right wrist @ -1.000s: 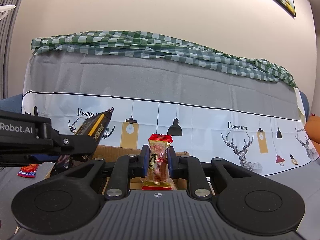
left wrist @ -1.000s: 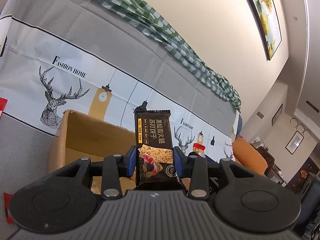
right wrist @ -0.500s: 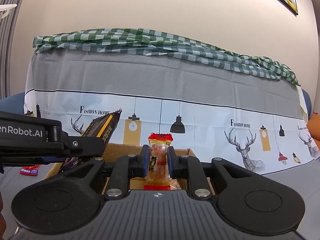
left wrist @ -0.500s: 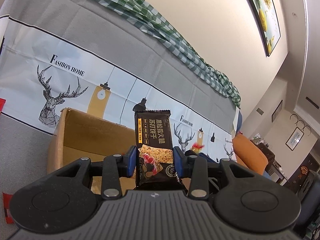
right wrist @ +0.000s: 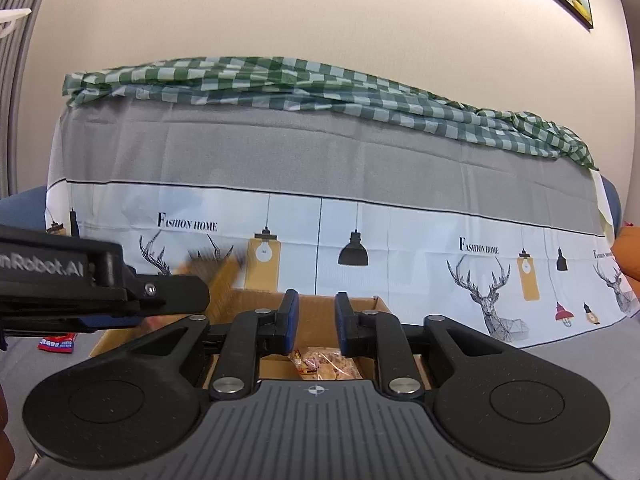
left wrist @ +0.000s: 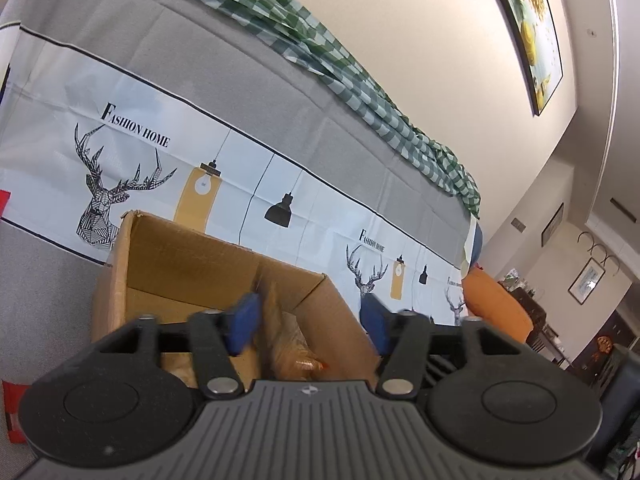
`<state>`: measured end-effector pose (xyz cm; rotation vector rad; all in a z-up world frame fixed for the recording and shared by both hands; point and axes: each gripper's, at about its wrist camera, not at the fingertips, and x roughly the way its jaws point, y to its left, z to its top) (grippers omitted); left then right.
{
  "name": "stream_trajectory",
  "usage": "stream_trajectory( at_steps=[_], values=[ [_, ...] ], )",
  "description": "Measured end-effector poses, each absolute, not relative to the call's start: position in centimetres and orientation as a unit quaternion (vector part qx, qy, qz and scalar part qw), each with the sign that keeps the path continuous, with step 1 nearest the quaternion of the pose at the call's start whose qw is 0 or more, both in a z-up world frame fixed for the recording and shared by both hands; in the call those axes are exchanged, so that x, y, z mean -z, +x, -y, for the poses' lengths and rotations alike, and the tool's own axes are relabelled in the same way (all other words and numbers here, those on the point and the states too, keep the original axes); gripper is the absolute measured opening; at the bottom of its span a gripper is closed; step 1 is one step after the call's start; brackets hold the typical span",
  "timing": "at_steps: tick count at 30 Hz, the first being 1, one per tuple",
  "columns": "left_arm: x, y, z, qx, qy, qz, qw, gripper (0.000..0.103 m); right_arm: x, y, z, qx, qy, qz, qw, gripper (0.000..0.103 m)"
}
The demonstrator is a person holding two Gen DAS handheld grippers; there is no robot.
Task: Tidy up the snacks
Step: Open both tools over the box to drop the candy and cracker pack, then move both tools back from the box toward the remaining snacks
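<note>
An open cardboard box (left wrist: 188, 256) stands on the grey sofa seat just below both grippers. My left gripper (left wrist: 310, 320) has its jaws opening, and nothing is between the blue pads. The dark cracker pack (right wrist: 218, 276) is a blur beside a finger of the left gripper (right wrist: 172, 296), over the box's (right wrist: 320, 308) left corner. My right gripper (right wrist: 317, 322) also has its jaws opening, with an empty gap between them. Clear-wrapped snacks (right wrist: 324, 362) lie in the box under it, and wrapped snacks (left wrist: 296, 356) show in the left wrist view too.
A sofa back with a deer-print cover (right wrist: 320, 240) and a green checked cloth (right wrist: 320, 88) rises behind the box. A red packet (right wrist: 56, 344) lies on the seat left of the box, another red packet (left wrist: 12, 404) at the left edge. An orange cushion (left wrist: 496, 304) sits to the right.
The left jaws have spread and the dark cracker pack has left them. The right jaws have parted and the red-topped yellow snack is gone from between them. Neither hand has moved.
</note>
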<state>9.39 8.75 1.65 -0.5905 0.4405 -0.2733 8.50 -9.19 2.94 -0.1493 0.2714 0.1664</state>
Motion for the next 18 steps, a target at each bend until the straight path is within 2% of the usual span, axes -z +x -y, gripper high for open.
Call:
stream_trajectory(
  at_steps=[1, 2, 6, 8, 9, 10, 12, 13, 18],
  values=[
    [-1.7, 9.4, -8.8, 0.131, -0.286, -0.215, 0.925, 0.067, -2.9, 8.5, 9.2, -0.081, -0.073, -0.137, 0.984, 0.042],
    [-1.7, 9.4, -8.8, 0.128, -0.284, -0.214, 0.926, 0.067, -2.8, 8.6, 9.2, -0.079, -0.071, -0.138, 0.985, 0.049],
    [-1.9, 8.9, -9.5, 0.114, -0.272, -0.204, 0.934, 0.065, -2.9, 8.5, 9.1, -0.072, -0.065, -0.136, 0.986, 0.061],
    [-2.1, 8.6, -10.4, 0.106, -0.269, -0.192, 0.938, 0.059, -3.0, 8.5, 9.0, -0.071, -0.061, -0.135, 0.986, 0.063],
    [-2.2, 8.4, -11.0, 0.101, -0.271, -0.185, 0.939, 0.048, -3.0, 8.5, 8.9, -0.072, -0.059, -0.136, 0.986, 0.063],
    [-2.2, 8.2, -11.7, 0.099, -0.277, -0.18, 0.939, 0.042, -3.1, 8.5, 8.7, -0.074, -0.056, -0.136, 0.986, 0.063],
    [-2.3, 7.8, -13.8, 0.096, -0.298, -0.17, 0.935, 0.017, -3.2, 8.3, 8.4, -0.078, -0.052, -0.135, 0.986, 0.063],
    [-2.2, 7.6, -15.0, 0.091, -0.304, -0.167, 0.933, 0.012, -3.3, 8.3, 8.1, -0.081, -0.05, -0.135, 0.986, 0.063],
    [-1.5, 7.0, -20.1, 0.025, -0.279, -0.197, 0.939, 0.012, -3.2, 8.2, 6.9, -0.103, -0.015, -0.154, 0.983, 0.062]
  ],
)
